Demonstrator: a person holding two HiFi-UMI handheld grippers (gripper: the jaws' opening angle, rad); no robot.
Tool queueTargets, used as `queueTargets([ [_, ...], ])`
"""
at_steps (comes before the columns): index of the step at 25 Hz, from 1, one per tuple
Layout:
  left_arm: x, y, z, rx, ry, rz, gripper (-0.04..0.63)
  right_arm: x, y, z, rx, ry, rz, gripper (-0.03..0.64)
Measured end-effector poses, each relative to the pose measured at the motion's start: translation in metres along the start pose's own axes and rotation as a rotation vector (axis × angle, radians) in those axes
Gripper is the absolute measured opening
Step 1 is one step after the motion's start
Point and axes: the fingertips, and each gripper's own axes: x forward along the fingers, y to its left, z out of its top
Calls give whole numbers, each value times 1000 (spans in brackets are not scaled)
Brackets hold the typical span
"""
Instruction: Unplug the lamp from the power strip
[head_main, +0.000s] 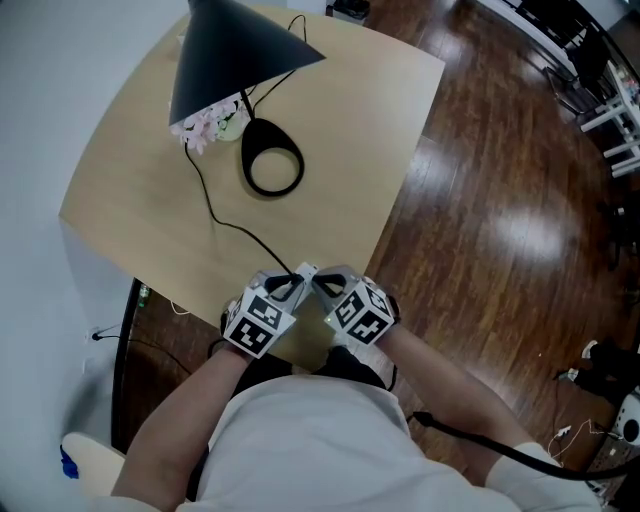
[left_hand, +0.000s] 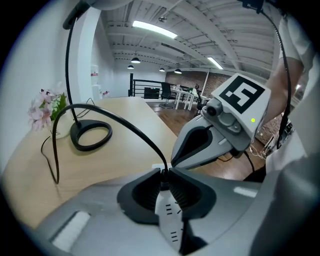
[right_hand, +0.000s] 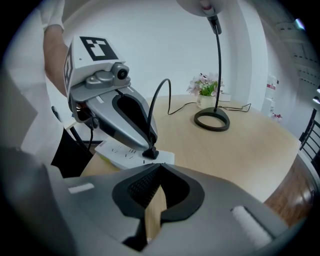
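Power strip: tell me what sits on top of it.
A black plug stands in the white power strip, its cord arching up; the left gripper has its fingers clamped on the plug. Its prongs are hidden in the socket.

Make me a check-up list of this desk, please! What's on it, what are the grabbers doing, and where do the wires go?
Surface: light wooden table.
Job's things: black lamp standing; its plug sits in the white power strip at the near edge.
Clutter: small pot of pink flowers beside the lamp.
Grippers: left gripper shut on the plug; right gripper shut, empty, tips by the strip.
Cables: lamp cord runs across the table to the plug.
Surroundings: shiny wood floor; white wall.
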Motion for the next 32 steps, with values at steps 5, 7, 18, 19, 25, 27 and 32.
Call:
queueTargets([
  [5, -4, -1, 1, 10, -30, 22, 55, 1, -1, 0, -25, 23, -4, 8],
  [7, -11, -2, 6, 23, -61, 33, 54, 1, 0, 0, -31, 24, -6, 8],
  [18, -73, 14, -12, -84, -129, 105, 54, -1, 0, -1, -33, 17, 2, 8],
  [19, -76, 14, -17, -97, -131, 111, 54, -1, 0, -1, -36, 18, 2, 8],
  [25, -83, 7, -36, -152, -151, 100, 54, -2, 0, -1, -47, 21, 7, 8],
  [27, -82, 4, -40, -163, -149, 96, 54, -2, 0, -1, -51, 23, 6, 8],
  [32, -81, -1, -43, -175, -149, 103, 54, -2, 0, -1, -58, 23, 10, 8],
])
